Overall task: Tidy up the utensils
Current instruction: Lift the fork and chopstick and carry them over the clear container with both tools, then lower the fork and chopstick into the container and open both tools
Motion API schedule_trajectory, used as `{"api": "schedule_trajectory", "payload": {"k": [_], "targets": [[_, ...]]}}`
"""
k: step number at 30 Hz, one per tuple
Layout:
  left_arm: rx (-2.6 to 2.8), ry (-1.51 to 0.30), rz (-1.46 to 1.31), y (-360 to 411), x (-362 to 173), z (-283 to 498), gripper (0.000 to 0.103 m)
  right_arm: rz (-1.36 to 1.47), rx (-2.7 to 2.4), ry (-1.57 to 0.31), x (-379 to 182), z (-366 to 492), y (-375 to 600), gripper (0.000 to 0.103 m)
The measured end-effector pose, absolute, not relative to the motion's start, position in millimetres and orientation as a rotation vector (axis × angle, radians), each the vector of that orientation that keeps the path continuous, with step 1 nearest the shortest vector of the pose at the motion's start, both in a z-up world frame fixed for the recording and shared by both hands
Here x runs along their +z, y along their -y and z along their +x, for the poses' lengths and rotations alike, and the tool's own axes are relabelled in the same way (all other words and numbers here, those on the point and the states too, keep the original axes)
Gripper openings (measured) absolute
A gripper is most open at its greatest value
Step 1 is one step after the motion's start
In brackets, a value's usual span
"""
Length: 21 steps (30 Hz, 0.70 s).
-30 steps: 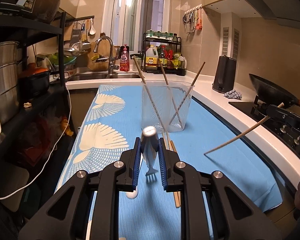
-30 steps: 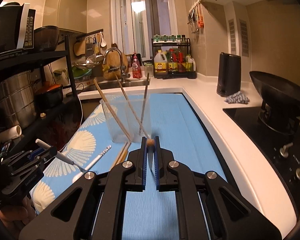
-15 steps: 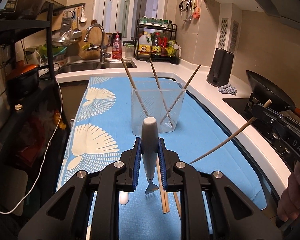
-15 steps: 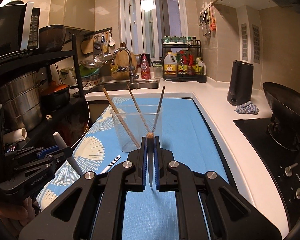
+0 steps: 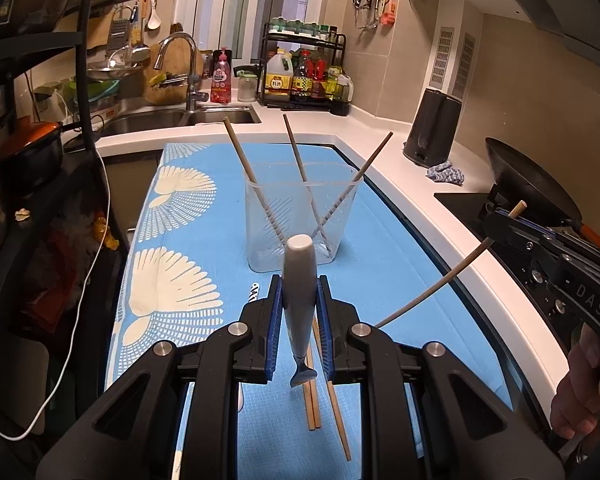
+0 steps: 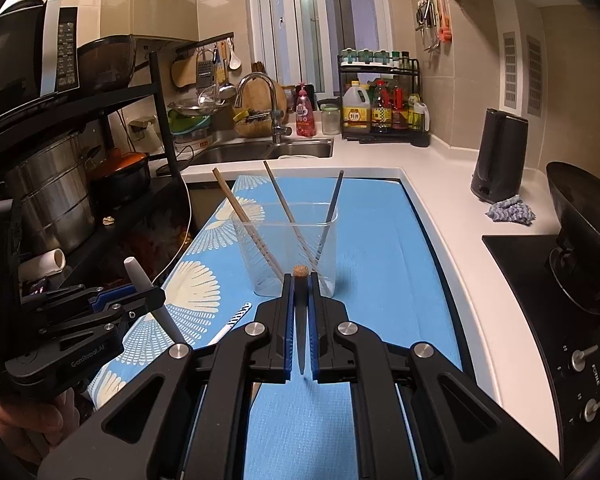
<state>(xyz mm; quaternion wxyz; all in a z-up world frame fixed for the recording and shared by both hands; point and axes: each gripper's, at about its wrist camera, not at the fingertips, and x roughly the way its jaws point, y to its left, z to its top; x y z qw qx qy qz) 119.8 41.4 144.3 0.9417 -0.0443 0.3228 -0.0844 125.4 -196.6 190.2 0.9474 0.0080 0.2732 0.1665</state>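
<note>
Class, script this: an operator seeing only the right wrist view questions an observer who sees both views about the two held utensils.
Operator: My chopstick shows end-on. How does it hang?
Observer: It slants down from the right tongs, tip above the blue mat.
Operator: What's at the lower end of the white handle in the left tongs?
Observer: A small metal head, pointing down.

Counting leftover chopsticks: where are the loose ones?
In the left wrist view, three chopsticks lie on the blue mat, below the left tool, nearer than the clear container.
</note>
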Motion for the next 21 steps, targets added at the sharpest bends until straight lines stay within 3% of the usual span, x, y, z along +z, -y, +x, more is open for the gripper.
{"api": "schedule_trajectory", "payload": {"k": [9, 21], "targets": [[-0.191, -0.626, -0.091, -52, 189, 151, 0.017, 0.035, 0.374, -0.566, 230, 156, 198, 0.006], [-0.205, -0.518, -0.103, -54, 260, 231, 0.017, 0.037, 0.406, -0.428, 315, 215, 180, 0.006]]}}
